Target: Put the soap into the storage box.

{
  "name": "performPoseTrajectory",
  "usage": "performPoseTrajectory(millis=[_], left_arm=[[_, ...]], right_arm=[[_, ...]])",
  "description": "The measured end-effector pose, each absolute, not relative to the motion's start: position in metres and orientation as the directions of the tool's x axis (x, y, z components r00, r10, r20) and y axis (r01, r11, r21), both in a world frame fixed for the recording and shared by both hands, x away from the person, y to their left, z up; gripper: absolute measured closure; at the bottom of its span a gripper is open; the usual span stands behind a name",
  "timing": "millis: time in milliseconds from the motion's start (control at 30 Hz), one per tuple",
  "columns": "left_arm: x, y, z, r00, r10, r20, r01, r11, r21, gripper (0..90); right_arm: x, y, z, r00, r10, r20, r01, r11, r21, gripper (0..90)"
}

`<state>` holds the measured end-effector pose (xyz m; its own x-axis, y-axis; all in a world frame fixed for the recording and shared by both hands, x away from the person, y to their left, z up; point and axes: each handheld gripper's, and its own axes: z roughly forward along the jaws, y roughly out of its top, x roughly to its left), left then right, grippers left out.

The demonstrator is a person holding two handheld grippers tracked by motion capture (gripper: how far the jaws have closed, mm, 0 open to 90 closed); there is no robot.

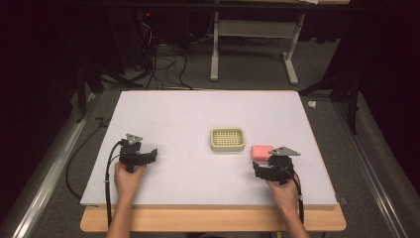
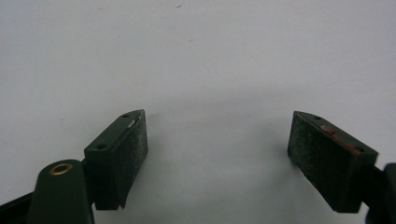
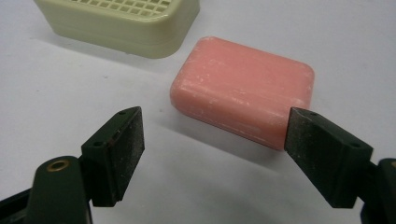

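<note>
Right gripper view has the right gripper with jaws apart, empty, just short of the pink soap near the table's right edge, beside the soap dish. Off-center closing could probably skid it away. Left gripper sits apart too, holding nothing.

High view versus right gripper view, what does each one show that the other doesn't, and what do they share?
High view alone: the whole white table, both forearms, the left claw apart at the left, and the floor with cables and a table frame beyond.

Right gripper view alone: a close look along the right claw, its jaws standing open on bare table short of the soap, and white scuff marks on the soap's top.

Both: the pink soap bar lying flat beside the cream soap dish with its grid top, and the right claw near the soap.
</note>
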<state>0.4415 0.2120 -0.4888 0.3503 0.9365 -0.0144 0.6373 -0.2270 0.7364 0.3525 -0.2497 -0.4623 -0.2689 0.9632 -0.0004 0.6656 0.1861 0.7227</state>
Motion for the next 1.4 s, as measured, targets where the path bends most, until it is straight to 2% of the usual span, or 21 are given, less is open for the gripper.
performPoseTrajectory(millis=[267, 433, 733, 1400], left_arm=[[0.441, 0.212, -0.489, 0.35, 0.937, -0.014, 0.637, -0.227, 0.737, 20.7], [0.441, 0.212, -0.489, 0.35, 0.937, -0.014, 0.637, -0.227, 0.736, 20.7], [0.441, 0.212, -0.489, 0.35, 0.937, -0.014, 0.637, -0.227, 0.736, 20.7], [0.441, 0.212, -0.489, 0.348, 0.937, -0.012, 0.636, -0.227, 0.737, 20.6]], right_arm=[[0.357, -0.256, -0.464, -0.26, 0.966, -0.003, 0.671, 0.183, 0.719, 20.4], [0.355, -0.255, -0.458, -0.246, 0.969, -0.021, 0.643, 0.18, 0.744, 15.1], [0.369, -0.253, -0.451, -0.224, 0.974, -0.022, 0.636, 0.163, 0.754, 13.2], [0.399, -0.248, -0.468, -0.181, 0.984, -0.004, 0.709, 0.133, 0.692, 12.3]])
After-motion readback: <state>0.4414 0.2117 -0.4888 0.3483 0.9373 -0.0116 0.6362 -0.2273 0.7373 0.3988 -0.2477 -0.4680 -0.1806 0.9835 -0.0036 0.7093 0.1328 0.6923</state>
